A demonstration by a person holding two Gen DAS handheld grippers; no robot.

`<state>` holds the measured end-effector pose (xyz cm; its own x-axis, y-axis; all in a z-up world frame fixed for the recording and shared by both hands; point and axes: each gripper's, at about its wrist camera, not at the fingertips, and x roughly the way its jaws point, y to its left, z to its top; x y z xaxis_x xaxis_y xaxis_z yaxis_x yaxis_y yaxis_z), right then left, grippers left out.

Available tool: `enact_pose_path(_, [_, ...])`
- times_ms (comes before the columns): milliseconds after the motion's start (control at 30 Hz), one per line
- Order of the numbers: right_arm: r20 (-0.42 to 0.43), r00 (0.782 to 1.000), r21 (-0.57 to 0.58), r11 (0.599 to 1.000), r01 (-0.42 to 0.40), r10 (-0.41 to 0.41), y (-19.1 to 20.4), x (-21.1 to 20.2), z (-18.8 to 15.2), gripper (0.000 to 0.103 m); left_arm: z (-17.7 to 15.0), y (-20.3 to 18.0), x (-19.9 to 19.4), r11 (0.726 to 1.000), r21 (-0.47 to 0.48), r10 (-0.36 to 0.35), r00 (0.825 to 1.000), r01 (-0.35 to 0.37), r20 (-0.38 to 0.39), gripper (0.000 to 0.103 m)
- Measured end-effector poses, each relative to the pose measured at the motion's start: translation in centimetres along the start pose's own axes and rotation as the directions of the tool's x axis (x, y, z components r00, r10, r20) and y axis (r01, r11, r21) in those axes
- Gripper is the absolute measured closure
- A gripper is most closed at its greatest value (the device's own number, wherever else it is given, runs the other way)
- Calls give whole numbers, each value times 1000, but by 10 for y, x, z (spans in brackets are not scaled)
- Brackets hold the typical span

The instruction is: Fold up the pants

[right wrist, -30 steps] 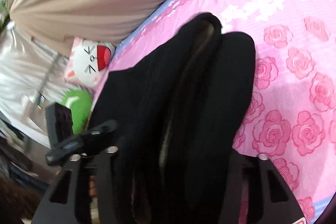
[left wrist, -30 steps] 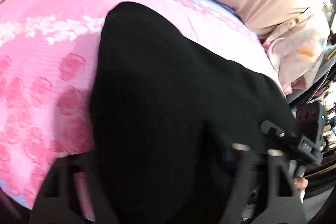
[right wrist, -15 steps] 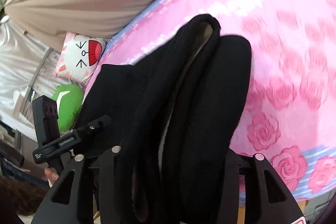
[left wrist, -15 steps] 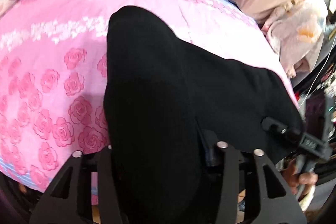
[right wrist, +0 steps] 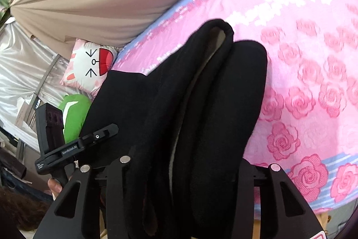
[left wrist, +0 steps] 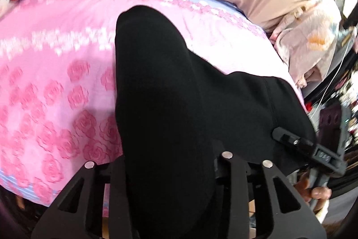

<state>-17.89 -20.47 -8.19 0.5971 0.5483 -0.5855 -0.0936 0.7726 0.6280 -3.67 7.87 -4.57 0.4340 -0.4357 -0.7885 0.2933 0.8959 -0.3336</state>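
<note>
My left gripper (left wrist: 172, 162) is clamped on a thick fold of the black pants (left wrist: 170, 91), and my right gripper (right wrist: 181, 162) has its fingers squeezed around the bunched waistband end. "GenRobot.AI" reads off the left gripper's body in the right view. The pants run straight out from both sets of jaws and drape over the pink rose-print bedspread (right wrist: 313, 73), with a cat-face pillow (right wrist: 89, 64) off to the side.
</note>
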Motion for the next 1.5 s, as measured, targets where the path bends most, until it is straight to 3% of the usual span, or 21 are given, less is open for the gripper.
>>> enact_pose_path(333, [132, 991, -134, 991, 18, 0, 49, -35, 34, 60, 35, -43, -37, 983, 148, 88, 983, -112, 160, 69])
enact_pose_path(567, [249, 968, -232, 972, 41, 19, 83, -55, 71, 60, 68, -70, -61, 953, 199, 160, 935, -230, 316, 69])
enact_pose_path(767, [320, 946, -267, 963, 46, 43, 99, -67, 99, 60, 96, -79, -74, 939, 210, 173, 899, -274, 402, 69])
enact_pose_path(1267, [373, 926, -278, 959, 50, 60, 112, -41, 175, 60, 175, -70, -61, 926, 200, 199, 865, -320, 461, 68])
enact_pose_path(1500, [369, 926, -253, 967, 21, 76, 98, -6, 216, 60, 218, -47, -30, 939, 186, 181, 877, -288, 444, 68])
